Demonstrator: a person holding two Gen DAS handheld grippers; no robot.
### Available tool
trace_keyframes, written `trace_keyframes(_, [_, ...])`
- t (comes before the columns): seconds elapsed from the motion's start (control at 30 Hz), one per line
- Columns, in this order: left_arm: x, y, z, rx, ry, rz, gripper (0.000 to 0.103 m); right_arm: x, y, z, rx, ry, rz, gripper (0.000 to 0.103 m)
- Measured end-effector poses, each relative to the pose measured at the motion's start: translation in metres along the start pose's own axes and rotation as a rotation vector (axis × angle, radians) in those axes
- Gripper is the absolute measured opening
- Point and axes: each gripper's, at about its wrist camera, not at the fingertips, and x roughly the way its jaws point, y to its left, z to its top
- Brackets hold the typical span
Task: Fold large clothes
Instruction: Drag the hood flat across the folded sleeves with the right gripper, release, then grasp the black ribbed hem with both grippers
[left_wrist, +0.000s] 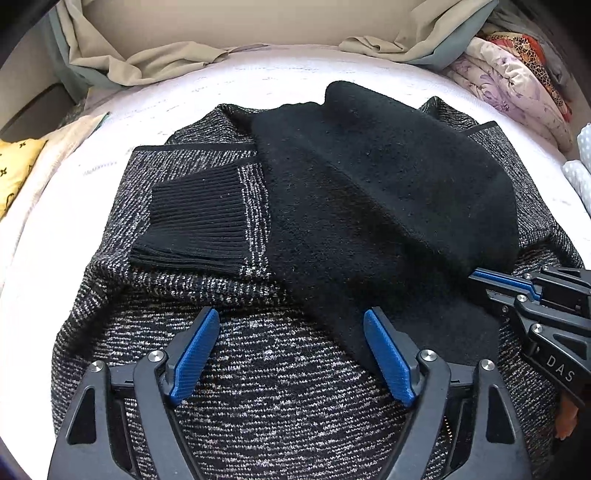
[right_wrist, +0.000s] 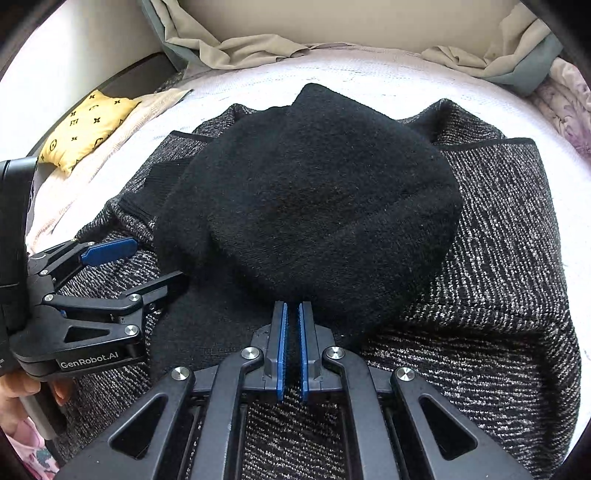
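Looks about halfway: the tweed knit jacket (left_wrist: 280, 387) fills the middle of the frame on the white bed (left_wrist: 295, 81), sleeves and black lining folded inward. Left gripper (left_wrist: 291, 354) gapes empty; right gripper (right_wrist: 291, 350) is pinched closed, holding nothing. Final fold-over remains.

A black-and-white flecked knit cardigan (left_wrist: 280, 369) with a black ribbed cuff (left_wrist: 195, 225) lies on white bedding (left_wrist: 221, 88), beside a yellow cushion (right_wrist: 83, 127) with black motifs.
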Motion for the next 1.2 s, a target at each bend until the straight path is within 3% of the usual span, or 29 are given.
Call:
trace_keyframes(0.2, [-0.012, -0.002, -0.005, -0.002, 0.023, 0.005, 0.084, -0.008, 0.001, 0.005, 0.024, 0.022, 0.014, 0.005])
trace_keyframes(0.33, [-0.024, 0.003, -0.016, -0.017, 0.040, -0.001, 0.086, -0.025, 0.005, 0.007, 0.055, 0.007, 0.046, 0.037])
trace_keyframes(0.43, [-0.036, 0.012, -0.032, -0.023, 0.046, -0.003, 0.088, -0.040, 0.008, 0.003, 0.059, -0.006, 0.035, 0.052])
trace_keyframes(0.63, [-0.046, 0.039, -0.077, -0.072, 0.081, 0.006, 0.090, -0.058, 0.000, -0.014, 0.078, -0.002, -0.013, 0.057])
trace_keyframes(0.7, [-0.049, 0.044, -0.088, -0.085, 0.062, 0.012, 0.102, -0.061, -0.003, -0.025, 0.091, 0.005, -0.039, 0.058])
trace_keyframes(0.87, [-0.046, 0.049, -0.103, -0.084, 0.015, -0.002, 0.103, -0.051, -0.004, -0.054, 0.087, 0.045, -0.104, 0.058])
trace_keyframes(0.97, [-0.054, 0.052, -0.105, -0.087, 0.051, -0.020, 0.103, -0.051, 0.003, -0.060, 0.022, 0.032, -0.143, 0.058])
trace_keyframes(1.2, [-0.116, 0.093, -0.116, -0.125, 0.039, -0.116, 0.100, -0.112, -0.002, -0.068, 0.049, 0.009, -0.032, 0.058])
